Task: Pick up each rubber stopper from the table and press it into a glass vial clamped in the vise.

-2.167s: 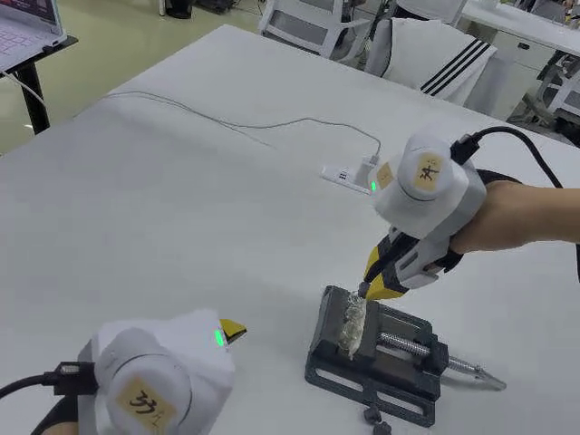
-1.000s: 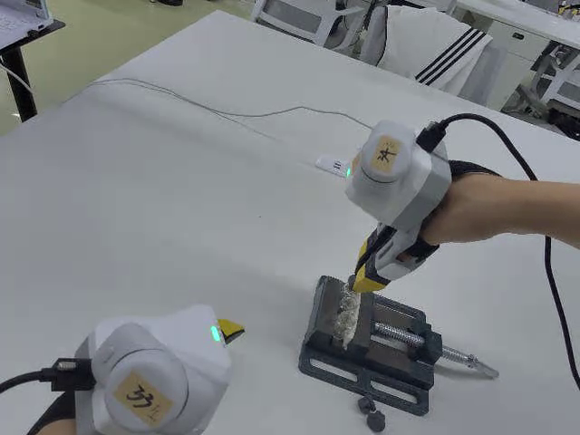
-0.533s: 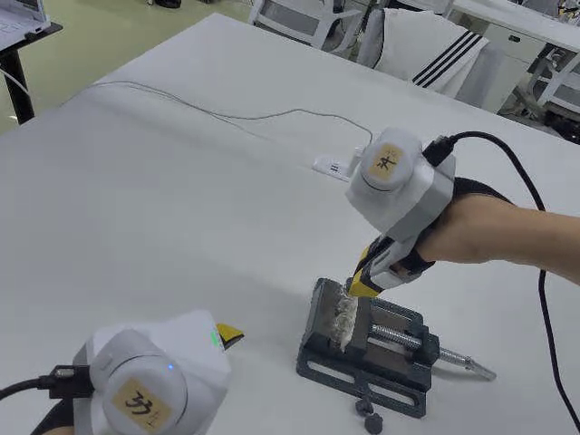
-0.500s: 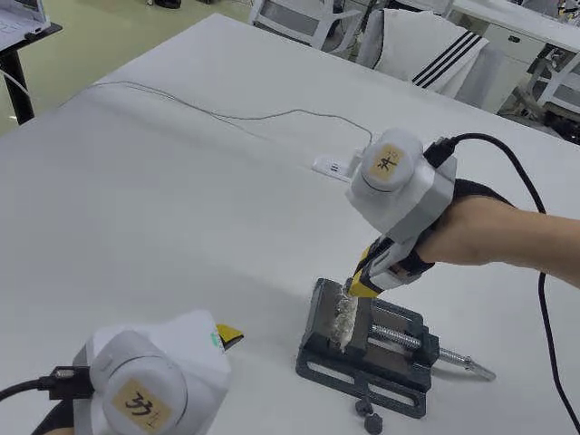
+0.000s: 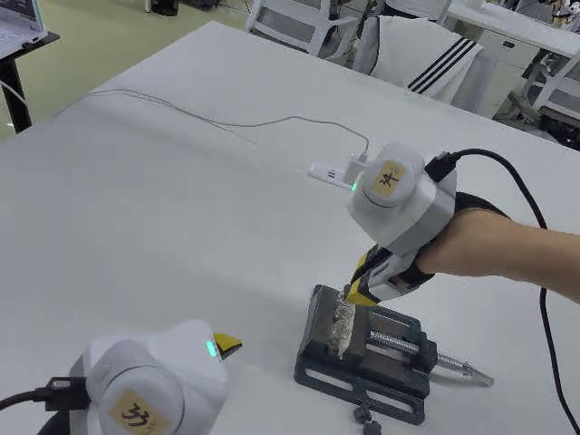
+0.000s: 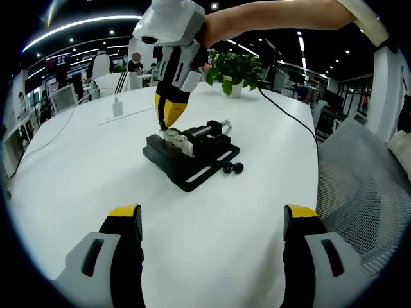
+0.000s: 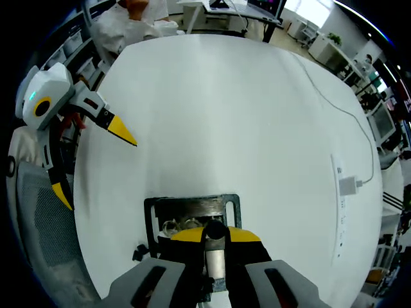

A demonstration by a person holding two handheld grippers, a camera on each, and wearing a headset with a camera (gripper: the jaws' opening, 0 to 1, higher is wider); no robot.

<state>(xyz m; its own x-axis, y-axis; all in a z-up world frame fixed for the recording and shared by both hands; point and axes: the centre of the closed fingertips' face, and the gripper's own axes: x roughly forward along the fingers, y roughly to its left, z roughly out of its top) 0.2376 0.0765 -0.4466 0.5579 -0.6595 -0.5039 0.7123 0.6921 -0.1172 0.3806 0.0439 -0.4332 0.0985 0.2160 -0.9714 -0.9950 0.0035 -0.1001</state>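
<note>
A black vise [image 5: 324, 370] stands on the white table with several glass vials [image 5: 343, 323] clamped in a row. My right gripper [image 5: 351, 296] points down at the far end of that row, shut on a dark rubber stopper [image 7: 215, 230] right above a vial. Two open vial mouths [image 7: 182, 224] show just left of the stopper. Two loose stoppers [image 5: 362, 416] lie on the table in front of the vise, also seen as stoppers [image 6: 231, 168]. My left gripper [image 6: 212, 218] hovers open and holds nothing, well short of the vise [image 6: 192, 154].
A white power strip [image 5: 331, 173] with a cable lies on the table beyond the vise. Chairs [image 5: 417, 50] stand past the far edge. A potted plant [image 6: 234, 67] sits further down the table, and a mesh chair [image 6: 359, 192] is beside it.
The right gripper has kept its tips on the vial row and sunk slightly. The left gripper has barely moved; most of the shift is the head camera's.
</note>
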